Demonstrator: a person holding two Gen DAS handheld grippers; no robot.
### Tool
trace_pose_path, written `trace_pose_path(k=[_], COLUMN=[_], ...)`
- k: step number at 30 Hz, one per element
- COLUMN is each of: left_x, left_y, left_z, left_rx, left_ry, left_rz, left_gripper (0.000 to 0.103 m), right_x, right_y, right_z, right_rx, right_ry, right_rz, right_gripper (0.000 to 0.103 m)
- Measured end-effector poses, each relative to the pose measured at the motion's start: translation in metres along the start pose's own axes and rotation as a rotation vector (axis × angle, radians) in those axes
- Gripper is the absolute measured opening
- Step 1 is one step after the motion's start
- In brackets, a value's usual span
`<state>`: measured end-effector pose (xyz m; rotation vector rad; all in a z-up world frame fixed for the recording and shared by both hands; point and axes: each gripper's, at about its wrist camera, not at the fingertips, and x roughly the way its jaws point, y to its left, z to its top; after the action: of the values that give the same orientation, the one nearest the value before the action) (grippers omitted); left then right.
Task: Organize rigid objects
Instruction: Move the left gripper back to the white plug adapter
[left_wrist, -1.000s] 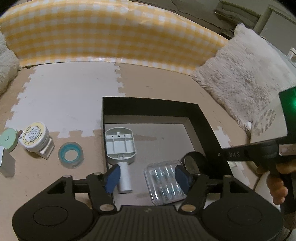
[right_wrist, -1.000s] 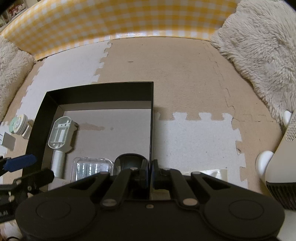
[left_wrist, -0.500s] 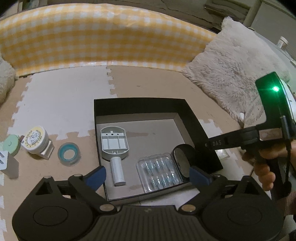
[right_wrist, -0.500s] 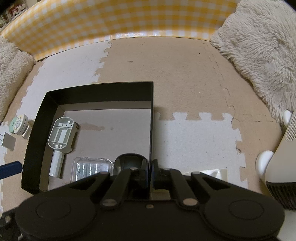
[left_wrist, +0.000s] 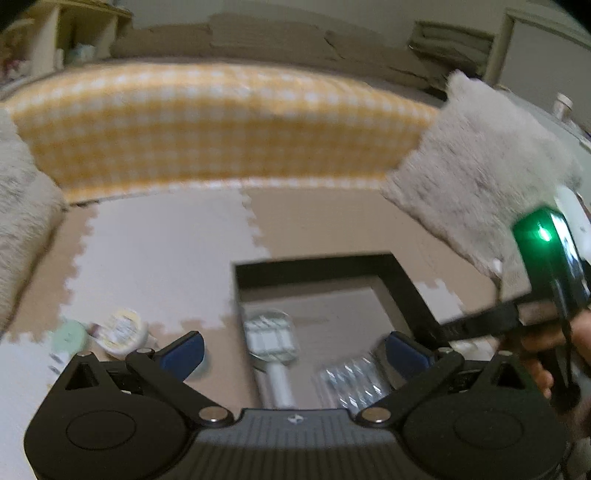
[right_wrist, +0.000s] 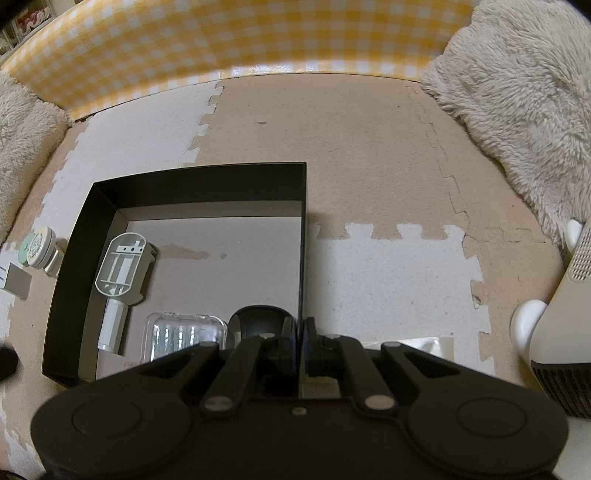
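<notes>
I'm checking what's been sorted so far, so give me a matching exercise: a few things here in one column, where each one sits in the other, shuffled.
Things:
1. clear plastic case
2. round yellow-topped container
3. right gripper
4. left gripper

Places or states:
A. on the mat outside the black box
B. jaws wide open, nothing between them
C. lying inside the black box
D. jaws shut

Pairs: 1-C, 2-A, 3-D, 4-B

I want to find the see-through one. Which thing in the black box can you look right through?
The clear plastic case, lying near the box's front edge. The grey handled part and the black round thing beside it are solid.
</notes>
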<state>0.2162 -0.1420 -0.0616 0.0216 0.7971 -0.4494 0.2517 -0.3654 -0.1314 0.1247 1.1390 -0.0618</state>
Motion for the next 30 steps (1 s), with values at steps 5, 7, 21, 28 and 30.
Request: trace_pose_path(k=[5,7,21,28,30], left_x=[-0.007,-0.009,0.006,0.020,0.023], left_y=[0.028,0.041,0.136,0.165,0.173], left_z=[0.014,0.018,0.011,-0.011,-0.017], left_rx=[-0.038,-0.057,-0.223,-0.314,-0.347], left_ry=[-0.047,-0.058,0.016,0.084,0.101], left_rz=[0.063,0.094,0.339,0.375,0.380], left_gripper=[0.103,0.103,0.093,0.064,0.061], right_x=[0.000,0.000,0.000,0.000,0.000], right_y=[0.000,0.000,0.000,0.000,0.000], right_z=[0.000,0.000,0.000,0.000,0.000], right_rx=[0.000,0.000,0.000,0.007,0.006], right_ry=[0.000,0.000,0.000,0.001,0.001], right_rz=[0.000,0.000,0.000,0.005,0.005], right_gripper=[0.004,0.004,0.005,0.005,0.005])
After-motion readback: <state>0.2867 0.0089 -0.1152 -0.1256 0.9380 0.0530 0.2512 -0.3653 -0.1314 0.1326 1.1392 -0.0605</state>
